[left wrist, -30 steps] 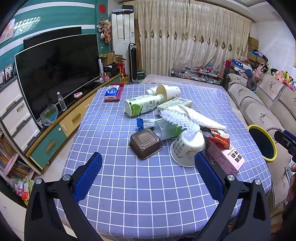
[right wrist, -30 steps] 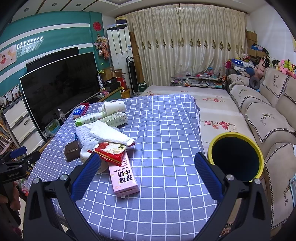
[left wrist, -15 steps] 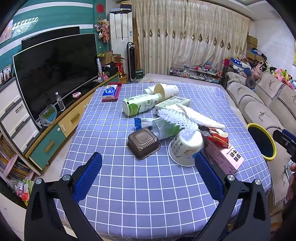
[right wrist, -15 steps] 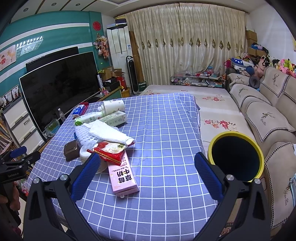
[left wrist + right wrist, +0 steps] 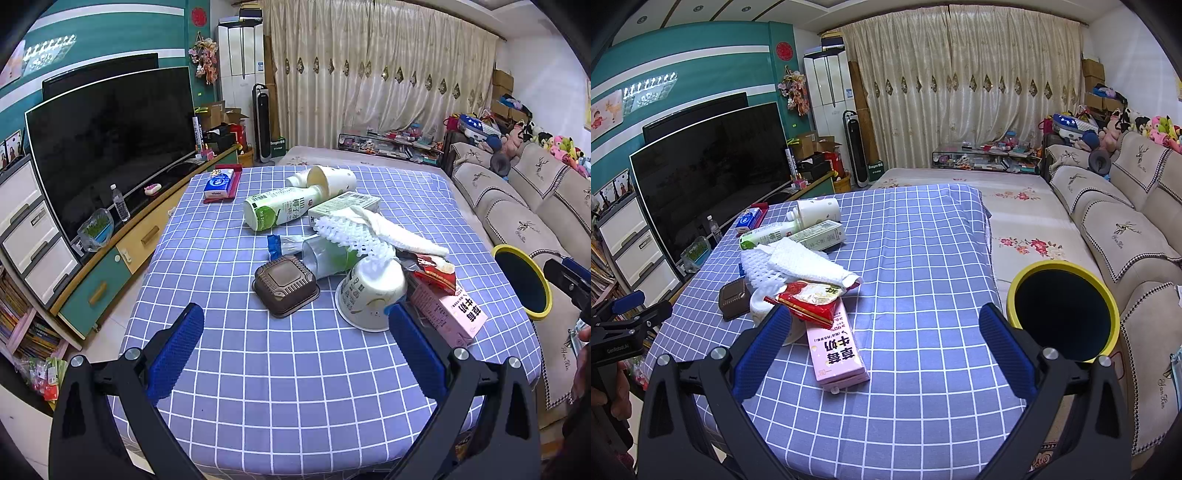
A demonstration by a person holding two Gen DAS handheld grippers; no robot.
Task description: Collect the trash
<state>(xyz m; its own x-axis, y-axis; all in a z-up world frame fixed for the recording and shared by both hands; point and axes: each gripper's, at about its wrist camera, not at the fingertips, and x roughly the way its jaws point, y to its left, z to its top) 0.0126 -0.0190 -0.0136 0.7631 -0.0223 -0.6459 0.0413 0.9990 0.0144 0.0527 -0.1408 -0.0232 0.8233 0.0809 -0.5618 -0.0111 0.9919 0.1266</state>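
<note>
At the bottom of the left wrist view the left gripper [image 5: 295, 347] is spread wide with nothing between its 2 blue pads, hovering over the near edge of the table [image 5: 295, 406] in its blue checked cloth. At the bottom of the right wrist view the right gripper [image 5: 882, 343] is equally wide and empty, its left pad just in front of the pink milk carton [image 5: 837, 349].

Just past the left gripper, at centre frame, a brown square plastic tray [image 5: 285, 285] lies upside down, and to its right an overturned white paper bowl [image 5: 371, 293] touches the pink carton. A red snack wrapper [image 5: 809, 301] rests on the carton's far end. Behind these, a clear plastic bottle with a blue cap [image 5: 314, 249] lies on its side under a white foam net sleeve [image 5: 373, 232]. Further back lie a green-and-white bottle [image 5: 280, 211], a pale green carton [image 5: 343, 206] and a white paper cup [image 5: 334, 179] on its side. Towards the upper left of the cloth a blue tissue pack [image 5: 218, 183] sits apart from the heap.

At the right of both views, beside the table and in front of the sofa [image 5: 1119, 229], stands the yellow-rimmed bin [image 5: 1063, 314], its dark mouth open
</note>
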